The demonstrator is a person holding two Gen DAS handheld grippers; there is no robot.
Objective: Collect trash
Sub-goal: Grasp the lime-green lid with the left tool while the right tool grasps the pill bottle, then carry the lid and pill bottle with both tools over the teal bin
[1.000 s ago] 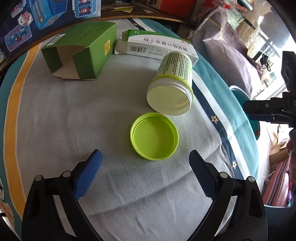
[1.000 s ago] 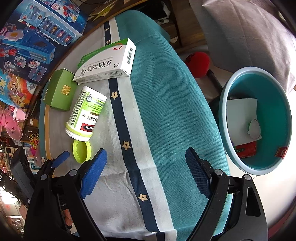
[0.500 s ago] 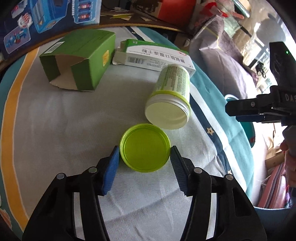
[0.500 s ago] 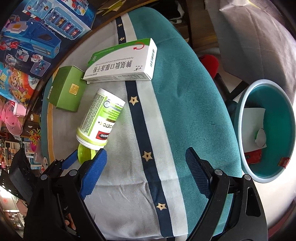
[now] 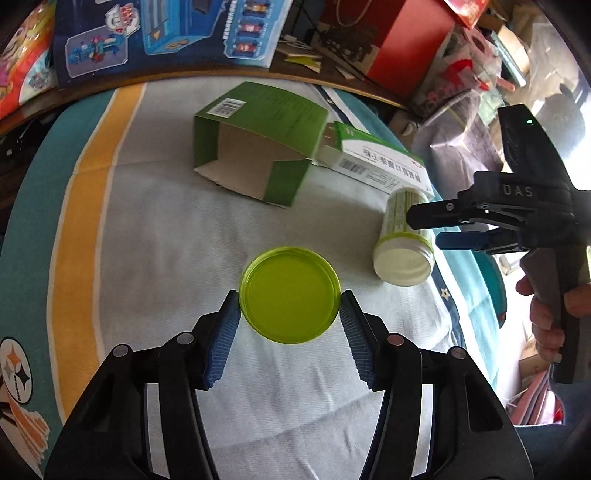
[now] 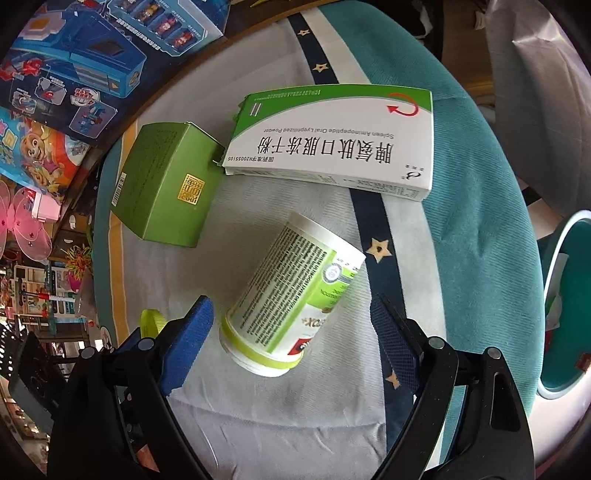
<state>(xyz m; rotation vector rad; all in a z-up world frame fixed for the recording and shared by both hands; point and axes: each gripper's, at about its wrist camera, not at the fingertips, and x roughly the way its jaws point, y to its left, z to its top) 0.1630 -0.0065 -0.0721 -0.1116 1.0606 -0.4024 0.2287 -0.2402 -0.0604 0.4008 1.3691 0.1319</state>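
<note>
the left gripper is clamping the lime-green lid between its blue pads, both pads pressing on the lid's rim, with the lid lying open side up in the near middle of the left wrist view, over the white part of the tablecloth; whether it is touching the cloth cannot be told. the right gripper is standing wide apart and gripping nothing, its fingers hanging on either side of the supplement bottle, neither pad touching it. the bottle is lying on its side with its open mouth pointing toward the near edge, right of the lid in the left wrist view. just beyond the bottle, the white and green medicine box is lying flat across the navy star stripe and the teal part of the cloth. to its left the open green carton is resting with one corner against the medicine box. at the right edge of the right wrist view the teal trash bin is standing beside the table, with paper scraps inside. farthest off, toy boxes are leaning behind the table
</note>
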